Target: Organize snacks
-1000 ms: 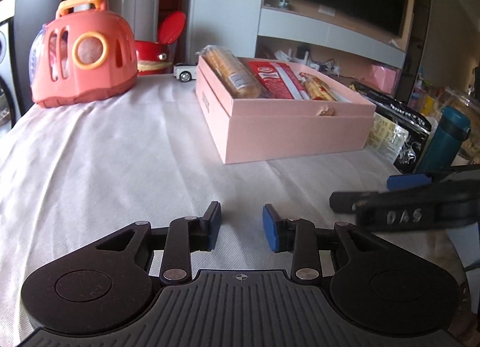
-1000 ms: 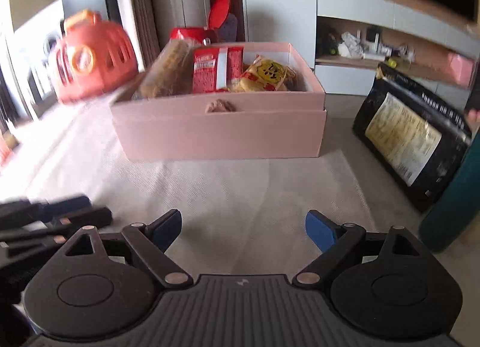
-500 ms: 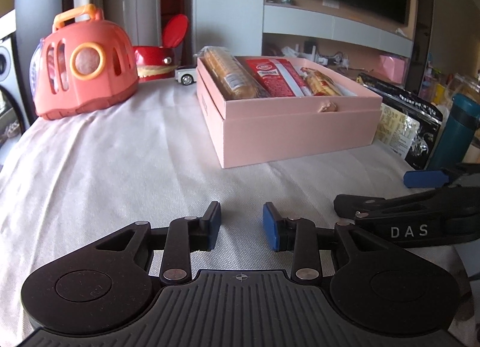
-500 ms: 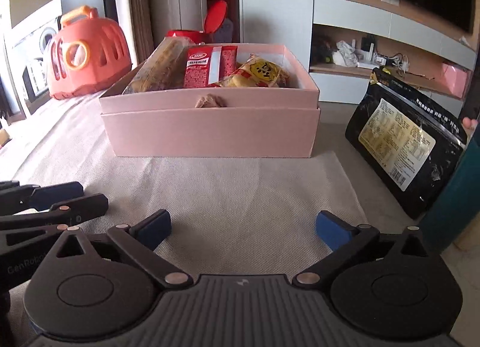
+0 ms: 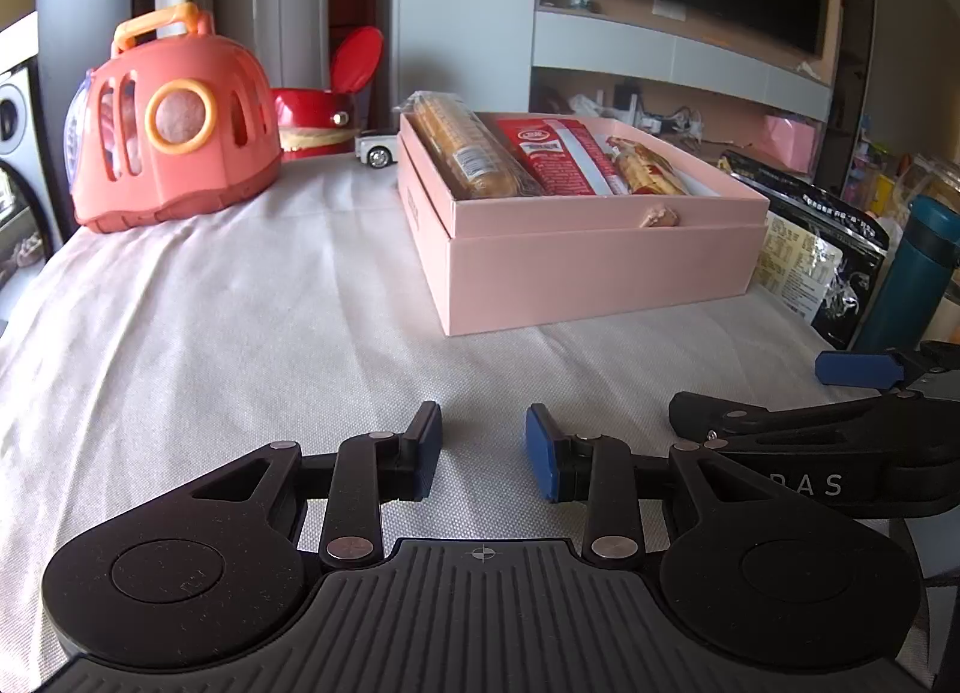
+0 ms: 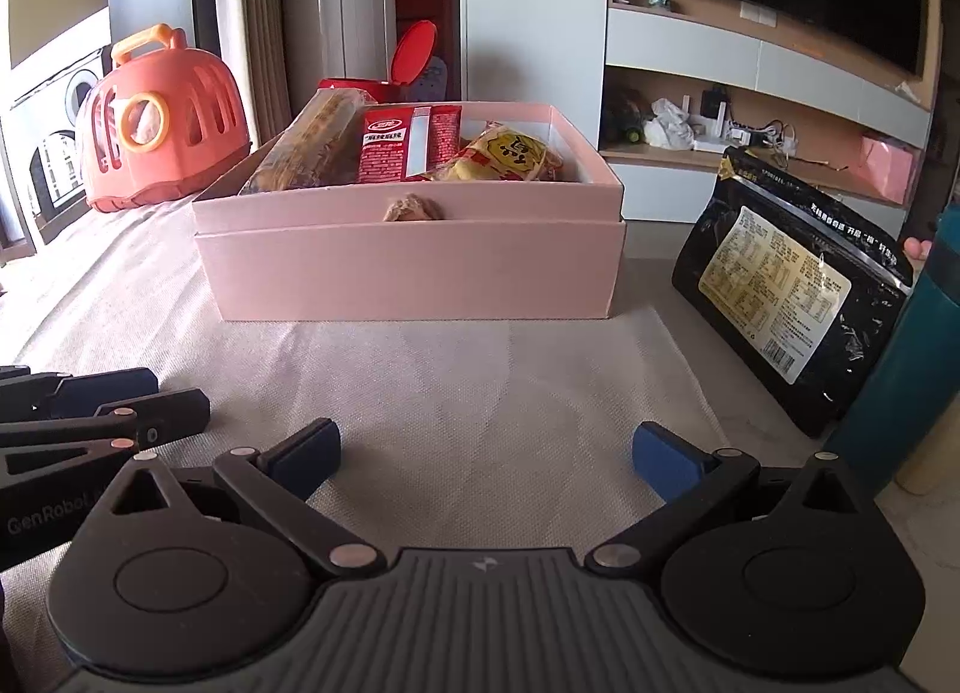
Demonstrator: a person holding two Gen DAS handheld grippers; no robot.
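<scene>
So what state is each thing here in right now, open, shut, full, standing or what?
pink box: lid off, three snack packs inside
black snack bag: outside the box, propped up, leaning
red bin: lid flipped up
teal bottle: upright, capped
left gripper: open, narrow gap, empty
right gripper: wide open, empty

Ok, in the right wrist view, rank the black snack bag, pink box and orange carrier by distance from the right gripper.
From the right gripper:
1. Black snack bag, right, leaning.
2. Pink box, straight ahead.
3. Orange carrier, far left, behind the box.
</scene>
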